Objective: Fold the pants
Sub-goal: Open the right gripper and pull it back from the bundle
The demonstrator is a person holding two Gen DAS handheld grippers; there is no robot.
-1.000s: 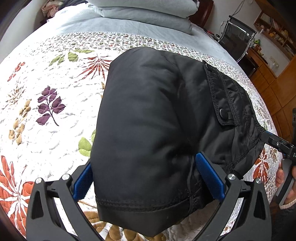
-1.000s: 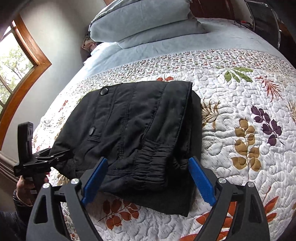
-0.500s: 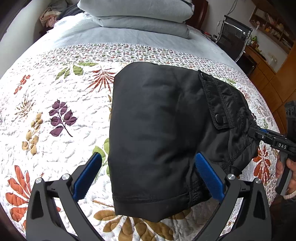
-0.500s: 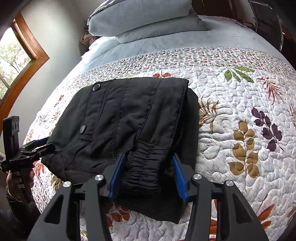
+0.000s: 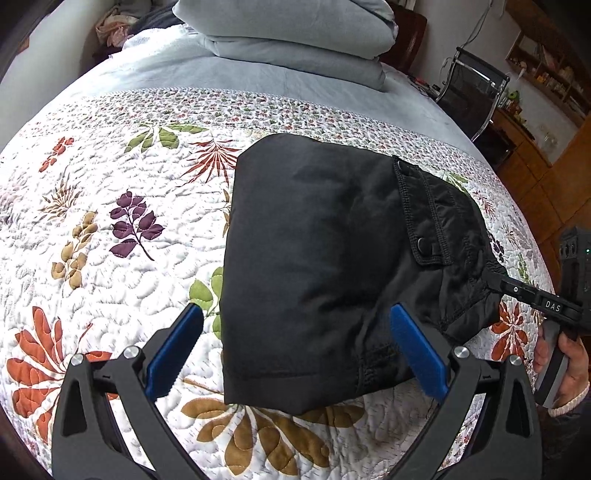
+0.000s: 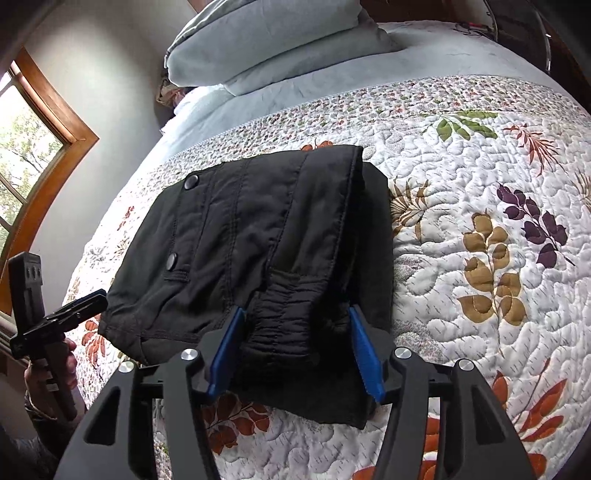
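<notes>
chair (image 5: 476, 96) cut off, shelf items (image 5: 546, 74) blurred

Home bedroom: quilted bed (image 5: 110, 184), stacked pillows (image 5: 288, 33).

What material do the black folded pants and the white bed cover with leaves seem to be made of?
Black folded pants: probably a thin woven synthetic or cotton blend, matte with slight sheen; stitched seams, snap buttons. White leaf-printed bed cover: quilted, padded cotton-like fabric, matte; puffy stitched swirls show.

Count of things on the bed

There was one folded pair of black pants (image 5: 314, 258), two stacked pillows (image 5: 291, 40), one quilt (image 5: 92, 229), two grippers, and one chair (image 5: 472, 96).
</notes>
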